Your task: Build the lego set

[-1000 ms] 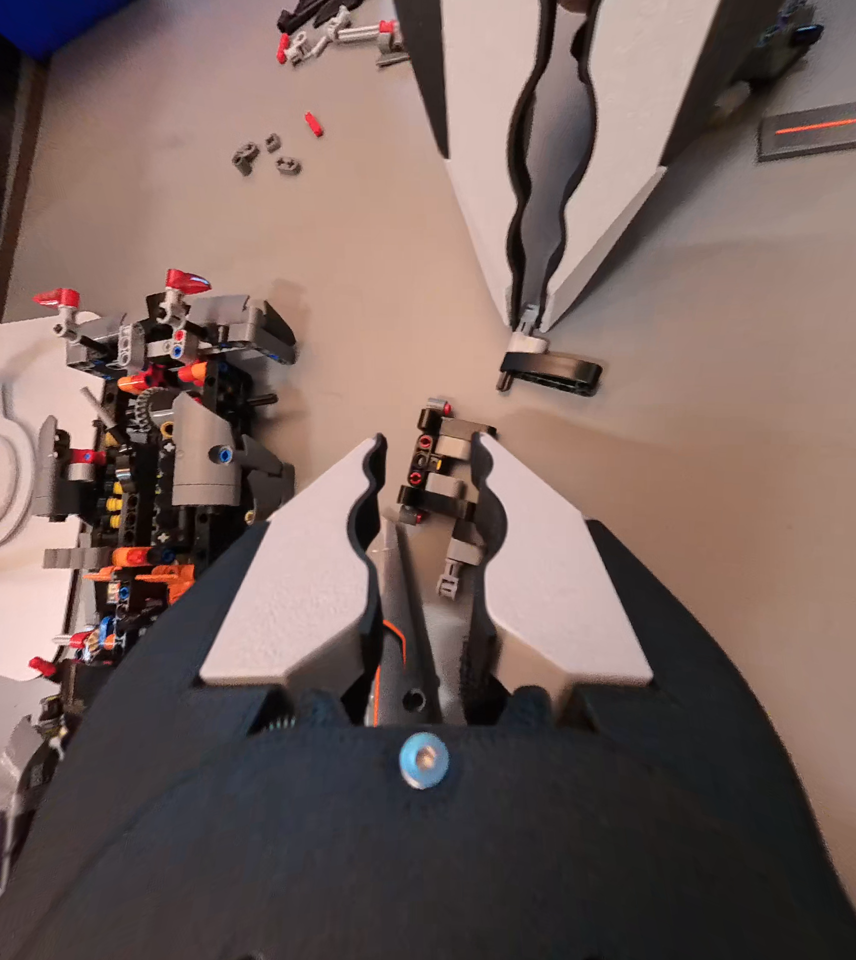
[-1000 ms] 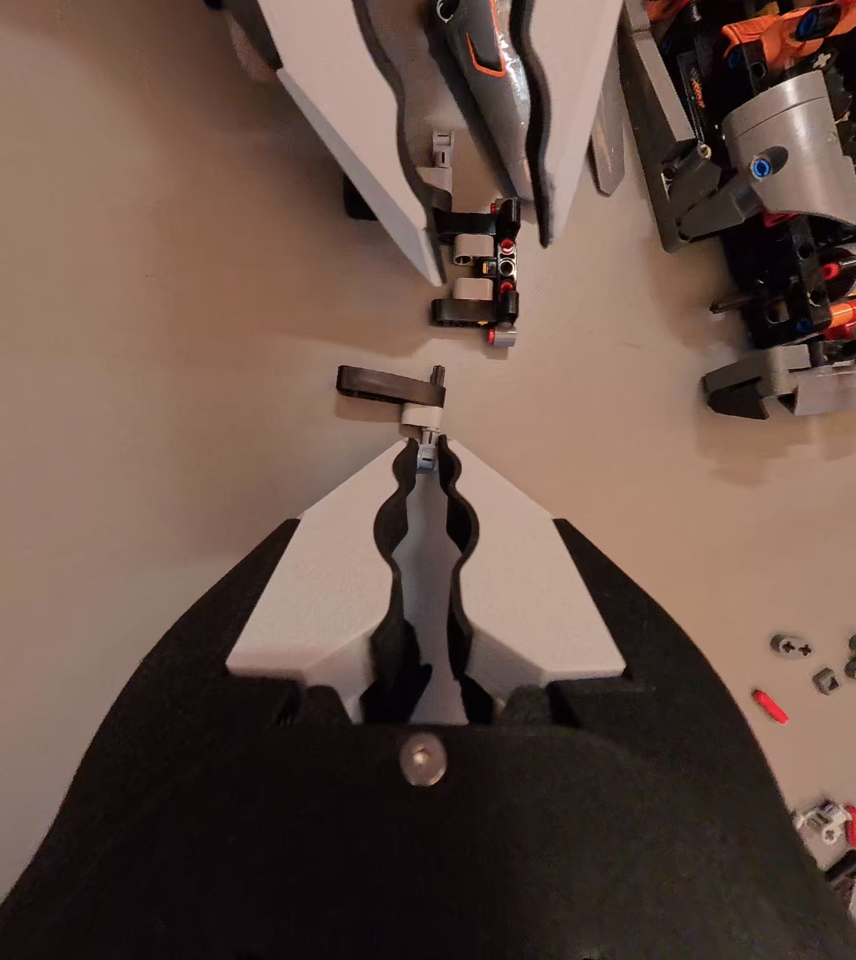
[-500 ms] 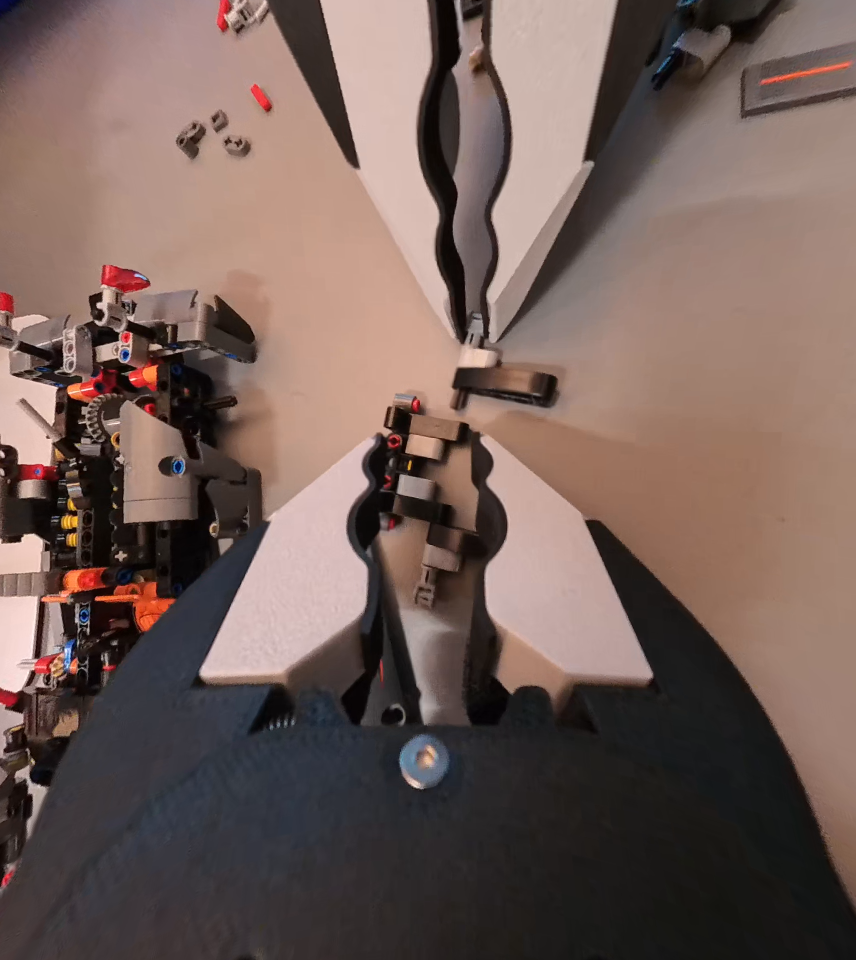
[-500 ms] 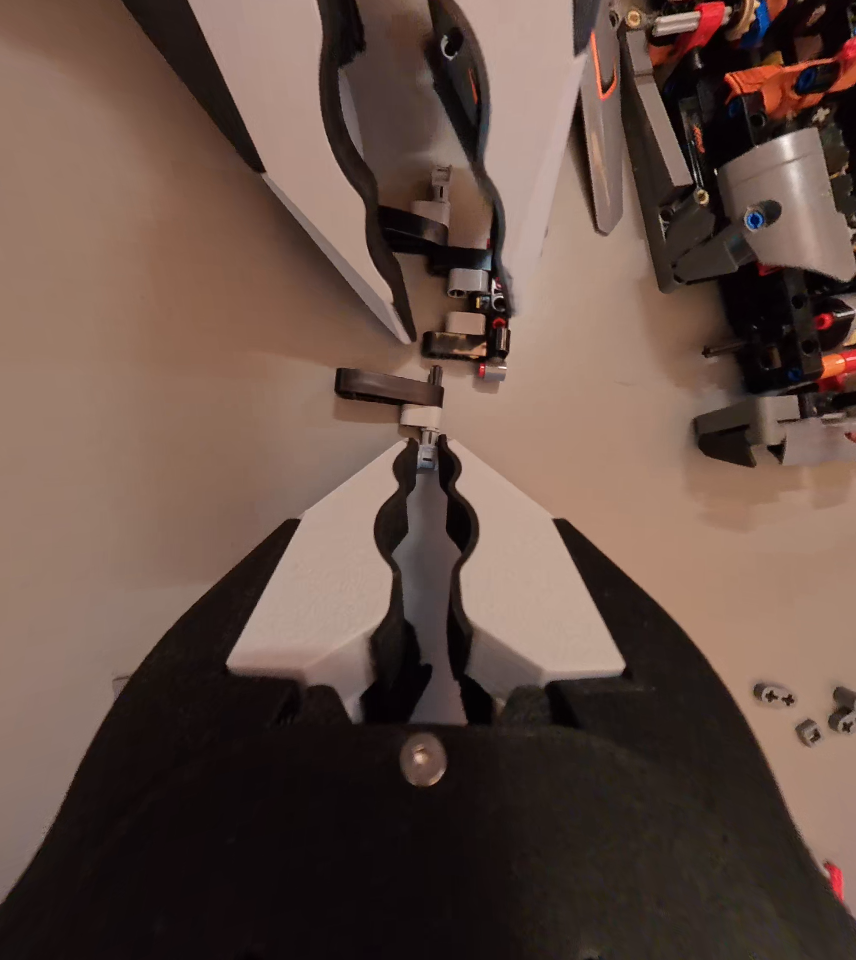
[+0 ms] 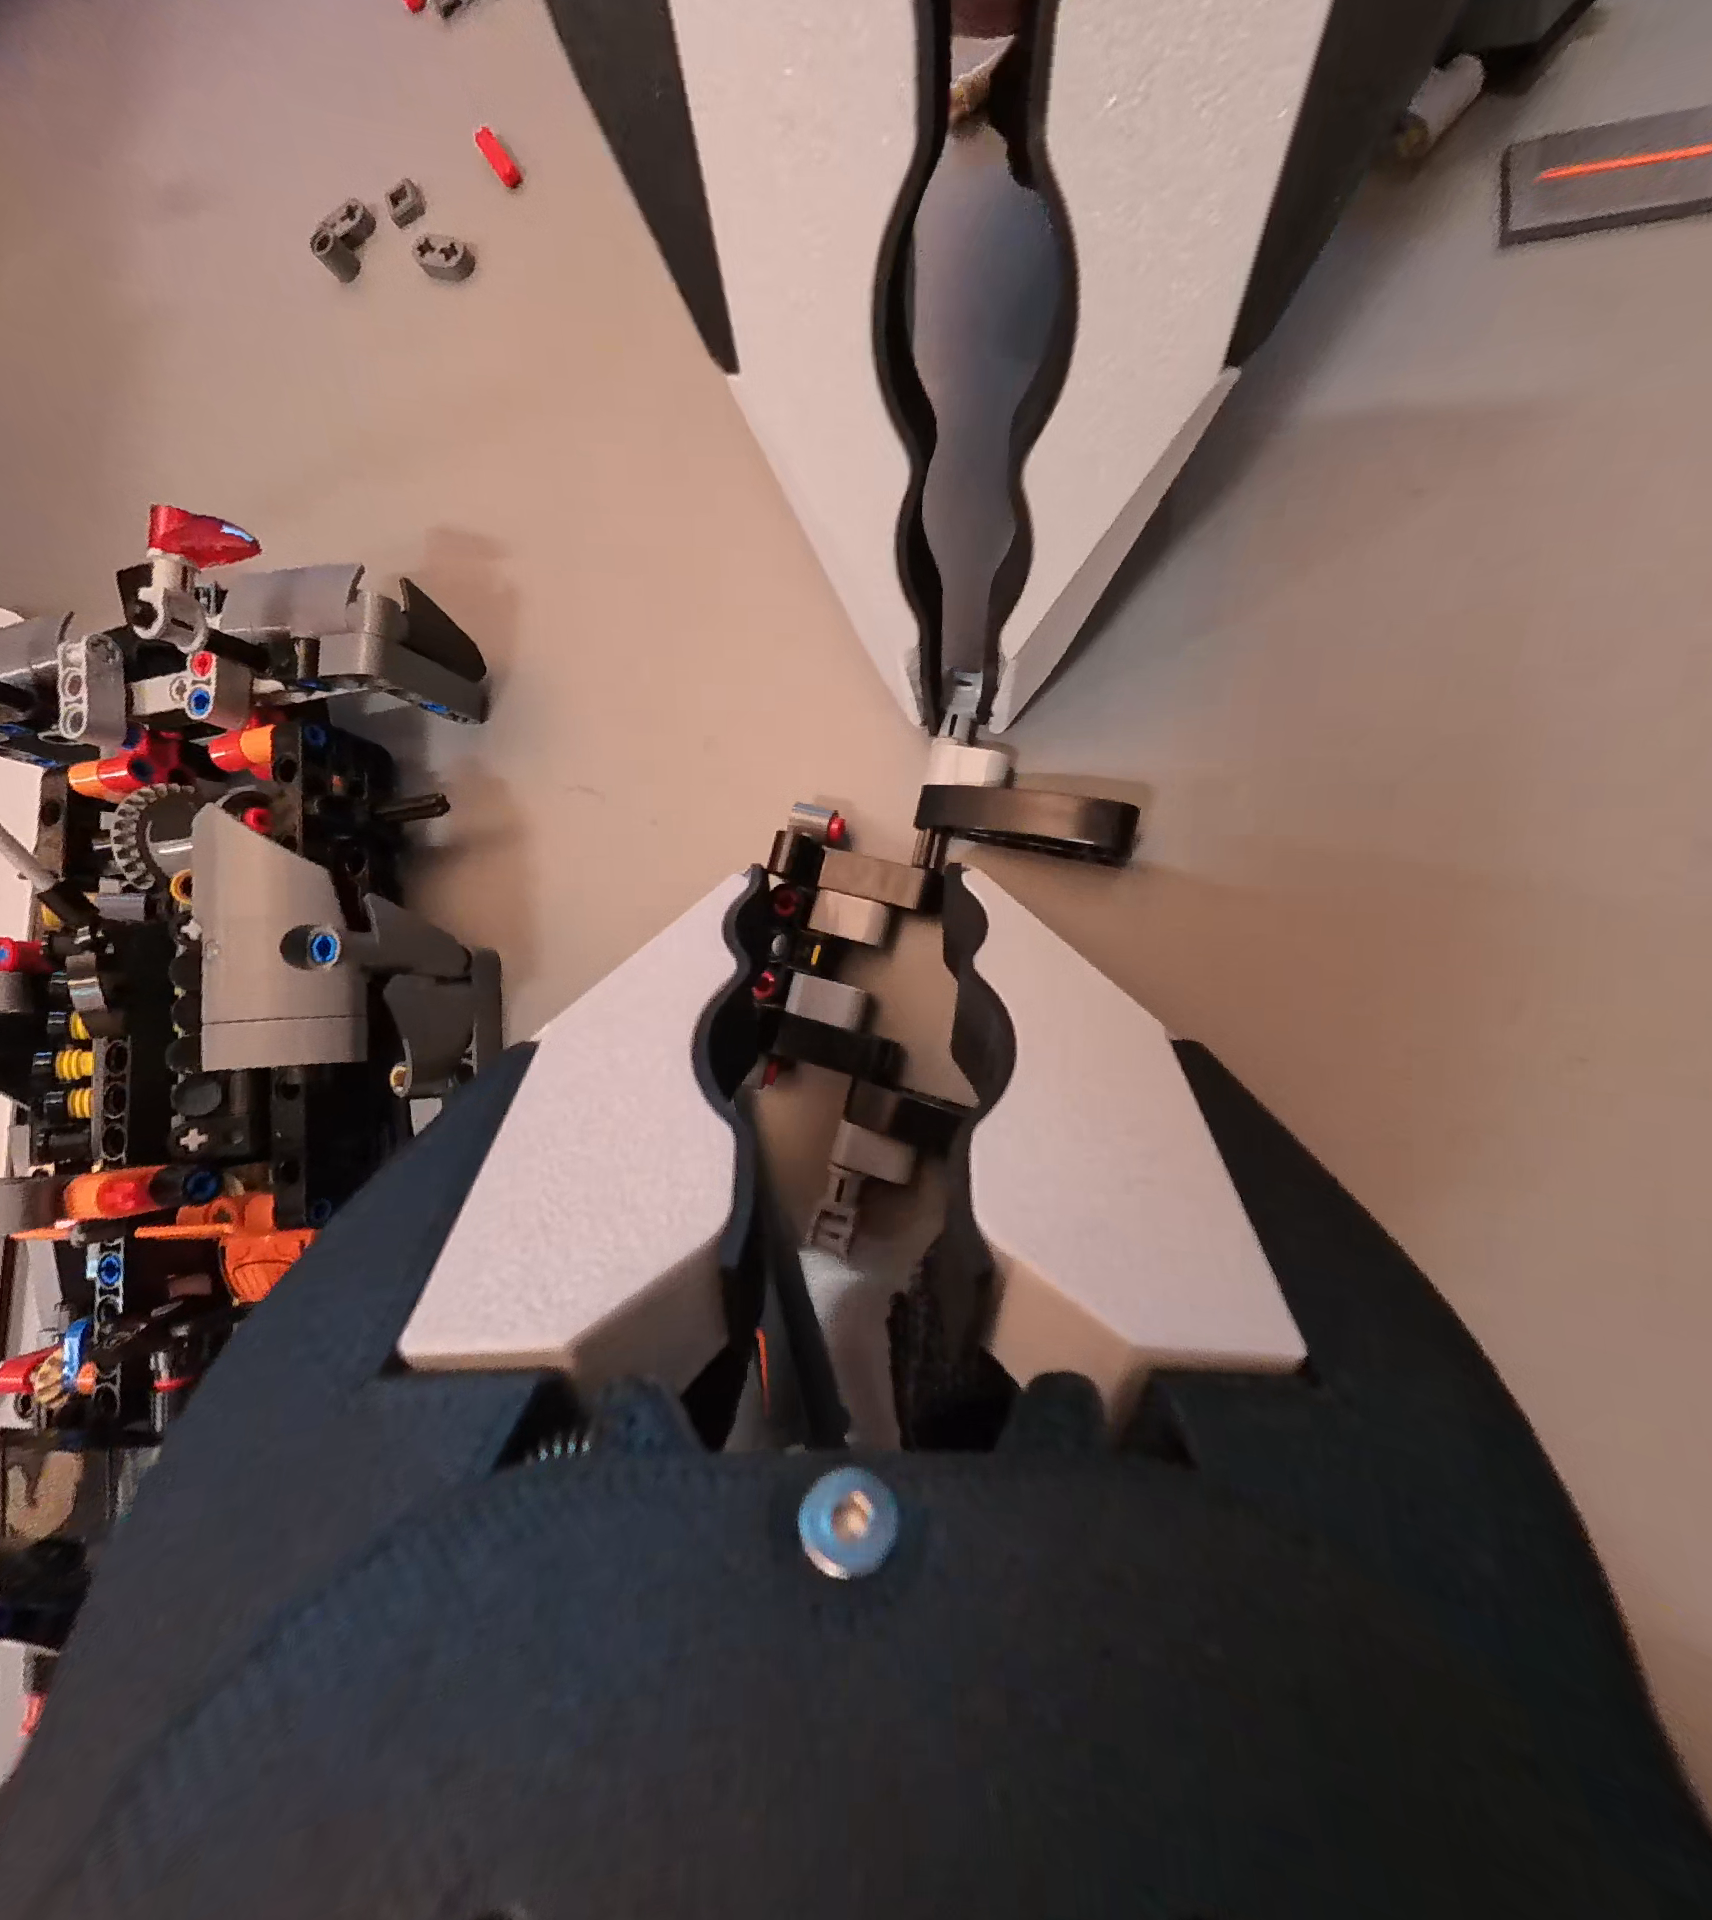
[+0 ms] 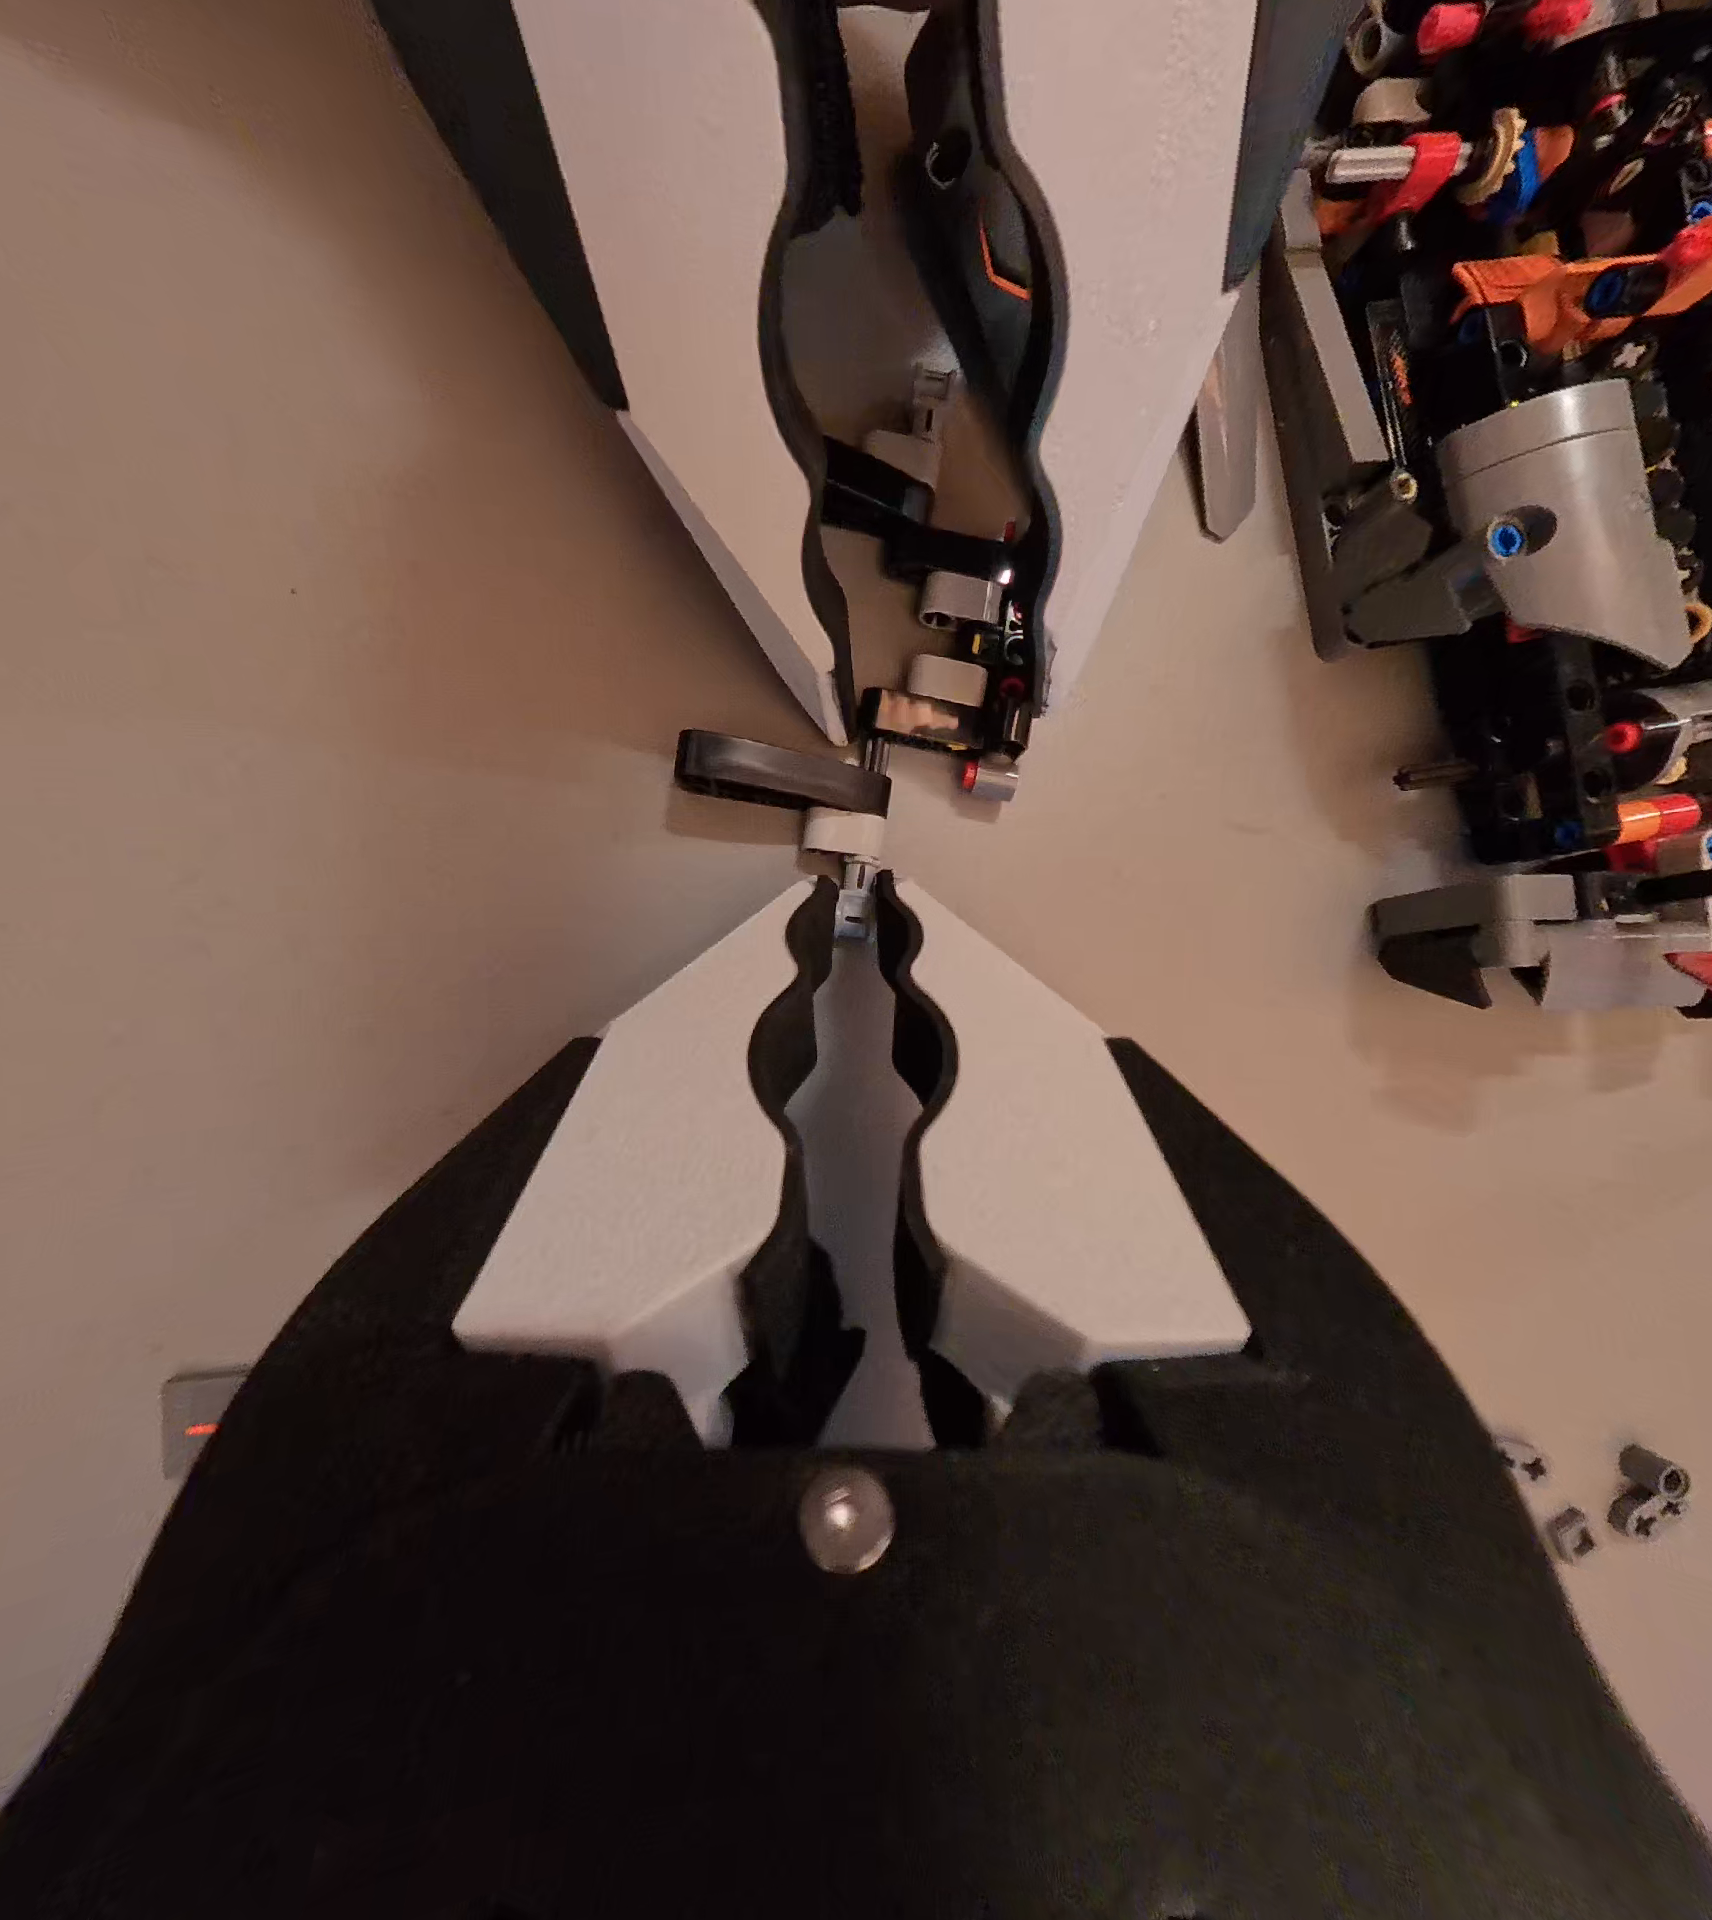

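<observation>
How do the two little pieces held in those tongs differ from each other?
The black lever piece is one short arm with a white bush, pinched by its grey pin in the right tongs. The stepped sub-assembly is longer, with several black and grey parts and red pins, lying between the left tongs. Both meet tip to tip.

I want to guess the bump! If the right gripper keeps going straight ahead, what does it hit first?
Probably the small black-and-grey lego piece in the left gripper. The right gripper pinches a black lever whose tip looks almost touching it.
</observation>
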Demonstrator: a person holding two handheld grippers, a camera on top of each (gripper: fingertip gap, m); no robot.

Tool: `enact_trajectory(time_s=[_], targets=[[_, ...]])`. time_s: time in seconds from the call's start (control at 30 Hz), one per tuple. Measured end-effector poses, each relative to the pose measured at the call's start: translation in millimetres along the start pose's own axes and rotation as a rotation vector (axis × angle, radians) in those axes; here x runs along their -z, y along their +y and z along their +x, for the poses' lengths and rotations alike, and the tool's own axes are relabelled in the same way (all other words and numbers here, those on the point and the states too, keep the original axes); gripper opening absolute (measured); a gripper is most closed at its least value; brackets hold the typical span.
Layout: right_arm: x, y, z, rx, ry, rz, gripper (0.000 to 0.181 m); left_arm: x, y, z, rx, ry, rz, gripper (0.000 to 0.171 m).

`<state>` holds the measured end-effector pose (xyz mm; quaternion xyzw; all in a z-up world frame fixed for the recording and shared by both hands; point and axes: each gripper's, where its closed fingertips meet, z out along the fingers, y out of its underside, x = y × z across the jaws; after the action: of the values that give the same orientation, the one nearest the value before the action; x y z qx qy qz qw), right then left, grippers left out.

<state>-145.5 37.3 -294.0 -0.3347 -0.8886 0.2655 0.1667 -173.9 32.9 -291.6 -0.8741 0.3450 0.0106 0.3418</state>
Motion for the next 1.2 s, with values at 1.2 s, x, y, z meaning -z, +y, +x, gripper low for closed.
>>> enact_trajectory(time_s=[1.2], targets=[[-3.3, -5.6, -2.4, 0.090, 0.042, 0.081, 0.005, 2.7, 6.9, -1.6, 0.100, 0.049, 0.033, 0.032]])
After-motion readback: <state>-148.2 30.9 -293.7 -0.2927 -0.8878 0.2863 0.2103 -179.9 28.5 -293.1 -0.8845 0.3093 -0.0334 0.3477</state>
